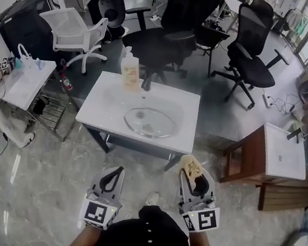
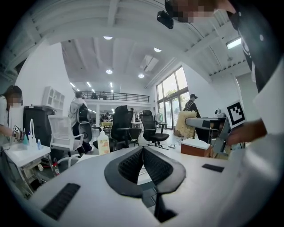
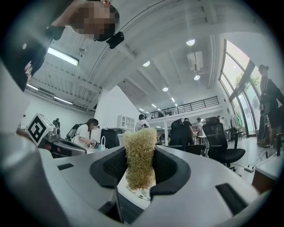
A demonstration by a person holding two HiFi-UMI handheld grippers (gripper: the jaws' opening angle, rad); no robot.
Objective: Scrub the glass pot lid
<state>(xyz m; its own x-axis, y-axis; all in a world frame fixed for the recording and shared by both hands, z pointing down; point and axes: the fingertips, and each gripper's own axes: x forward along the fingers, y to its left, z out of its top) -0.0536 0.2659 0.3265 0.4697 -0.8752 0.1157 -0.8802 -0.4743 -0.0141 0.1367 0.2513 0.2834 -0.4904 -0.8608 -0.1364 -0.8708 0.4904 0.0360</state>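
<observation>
**A:** Where is the lid?

**B:** The head view gives me the lid [image 1: 151, 122] lying flat in the shallow basin [image 1: 174, 106] of the white counter [image 1: 102, 106], a little right of the middle. From up there it reads as an oval, with its long axis running left to right along the counter. I can't tell whether it lies dome up.

**A:** Do the gripper views add anything?

**B:** The right gripper view catches only a sliver of its rim, under the scrubber [image 3: 140, 150]. The left gripper view hides the lid behind its own jaws, but it shows me the soap bottle [image 2: 103, 142] at the counter's back edge. The head view puts that bottle just beside the faucet [image 1: 146, 83].

**A:** And the grippers?

**B:** My left gripper [image 2: 143, 153] is closed with nothing between its jaws. My right gripper [image 3: 140, 166] is clamped on the straw-coloured scrubber, which stands upright out of the jaws.

**A:** How much room do you have?

**B:** Both grippers hang over the floor [image 1: 49, 179] close to my body, well short of the counter's near edge. The front of the counter is open. A wooden table [image 1: 246, 155] stands near its right end.
</observation>
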